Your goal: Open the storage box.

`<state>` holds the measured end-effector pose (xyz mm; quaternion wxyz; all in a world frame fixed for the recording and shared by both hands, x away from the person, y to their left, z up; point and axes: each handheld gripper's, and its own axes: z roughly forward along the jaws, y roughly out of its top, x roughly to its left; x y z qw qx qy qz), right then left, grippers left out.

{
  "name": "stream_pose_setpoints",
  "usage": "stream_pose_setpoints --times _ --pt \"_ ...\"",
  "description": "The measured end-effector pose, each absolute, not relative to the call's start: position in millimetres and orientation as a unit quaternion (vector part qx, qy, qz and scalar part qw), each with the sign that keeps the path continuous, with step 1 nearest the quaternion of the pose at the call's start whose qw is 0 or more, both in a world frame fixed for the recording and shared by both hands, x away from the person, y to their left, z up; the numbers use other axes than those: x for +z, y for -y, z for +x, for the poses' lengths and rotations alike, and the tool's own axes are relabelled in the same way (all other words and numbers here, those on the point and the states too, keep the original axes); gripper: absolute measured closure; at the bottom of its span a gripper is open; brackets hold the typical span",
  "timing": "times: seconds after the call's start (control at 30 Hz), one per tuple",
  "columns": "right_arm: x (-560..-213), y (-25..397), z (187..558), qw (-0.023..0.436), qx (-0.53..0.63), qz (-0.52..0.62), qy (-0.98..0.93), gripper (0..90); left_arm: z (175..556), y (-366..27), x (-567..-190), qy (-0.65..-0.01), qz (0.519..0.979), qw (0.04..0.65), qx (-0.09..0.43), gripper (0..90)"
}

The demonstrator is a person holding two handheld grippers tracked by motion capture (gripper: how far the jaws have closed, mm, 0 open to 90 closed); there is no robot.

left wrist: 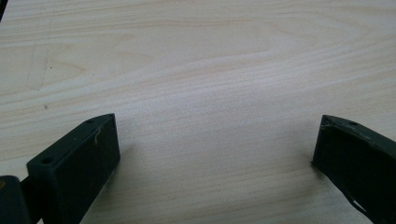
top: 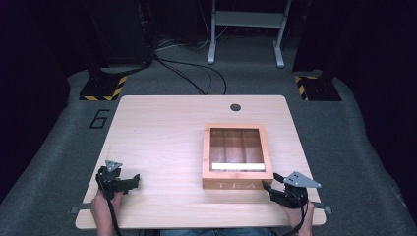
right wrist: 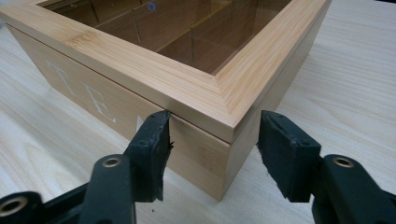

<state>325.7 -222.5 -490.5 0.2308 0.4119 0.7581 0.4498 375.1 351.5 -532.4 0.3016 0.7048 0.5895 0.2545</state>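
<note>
A closed wooden tea box with a glass lid and "TEA" on its front stands right of the table's middle. Empty compartments show through the glass. My right gripper sits at the box's front right corner. In the right gripper view its jaws stand open astride that corner of the box, one pad by the lettered front face, the other off the side face with a gap. My left gripper rests near the front left of the table, open, with bare wood between its jaws.
The light wooden table has a round cable hole at its far edge. Beyond it are grey carpet, loose cables, a grey metal frame and yellow-black striped stand bases.
</note>
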Motion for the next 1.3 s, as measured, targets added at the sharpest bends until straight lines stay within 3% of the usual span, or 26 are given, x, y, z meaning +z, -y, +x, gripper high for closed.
stream_pose_setpoints --times 0.93,1.3 --pt "-488.3 222.2 322.8 0.244 0.469 0.409 -0.743 51.8 375.2 -351.5 -532.4 -0.589 0.705 0.302 0.254 0.5" --pt "-481.7 221.9 322.3 0.27 0.477 0.404 -0.733 53.2 375.2 -351.4 -532.4 -0.59 0.704 0.302 0.255 0.5"
